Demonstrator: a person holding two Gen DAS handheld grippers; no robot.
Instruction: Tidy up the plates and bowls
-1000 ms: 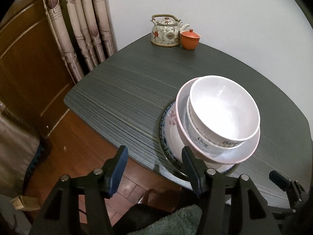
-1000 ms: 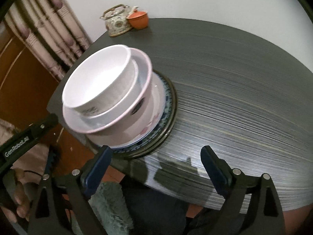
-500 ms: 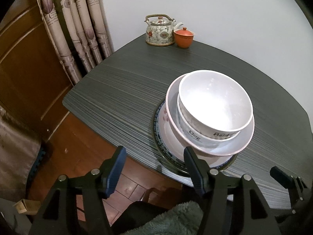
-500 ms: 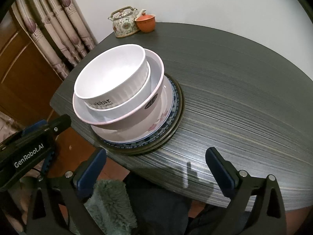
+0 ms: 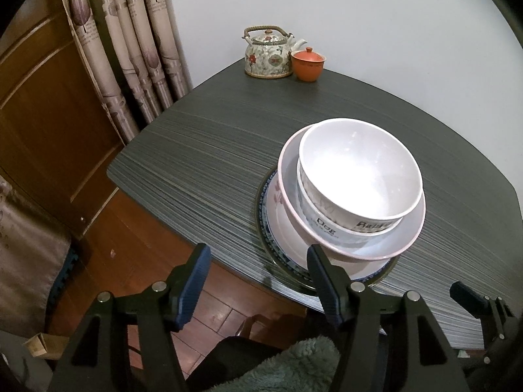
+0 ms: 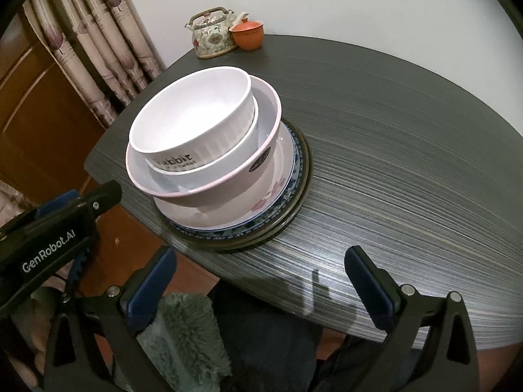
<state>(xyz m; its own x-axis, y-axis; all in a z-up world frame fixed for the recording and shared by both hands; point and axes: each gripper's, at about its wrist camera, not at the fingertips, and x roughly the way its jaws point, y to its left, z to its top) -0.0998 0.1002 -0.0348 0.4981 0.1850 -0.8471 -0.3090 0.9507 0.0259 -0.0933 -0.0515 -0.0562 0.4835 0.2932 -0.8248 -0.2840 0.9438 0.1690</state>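
Left wrist view: left gripper (image 5: 258, 279) is sitting wide apart, empty, at bottom centre, off the table's near edge. The stack is sitting centre-right: top bowl (image 5: 359, 173) nested in a second bowl (image 5: 322, 225), both in a pink-rimmed bowl (image 5: 385, 245), on plates (image 5: 278, 228). It's looking finished, so back straight out and keep the right finger from clipping the plate rim just beside it; the stack is sitting near the table edge and could tip.

Right wrist view: right gripper (image 6: 261, 281) is also spread wide, empty, at bottom centre, hovering near the table edge. Stack is sitting centre-left, top bowl (image 6: 193, 114) leaning slightly off-centre in the pink-rimmed one.

Surface: dark striped table (image 6: 392, 137), teapot (image 6: 212, 34) and orange lidded cup (image 6: 248, 34) touching at upper centre. Curtain (image 5: 130, 49) and wooden door (image 5: 42, 104) are filling upper left.
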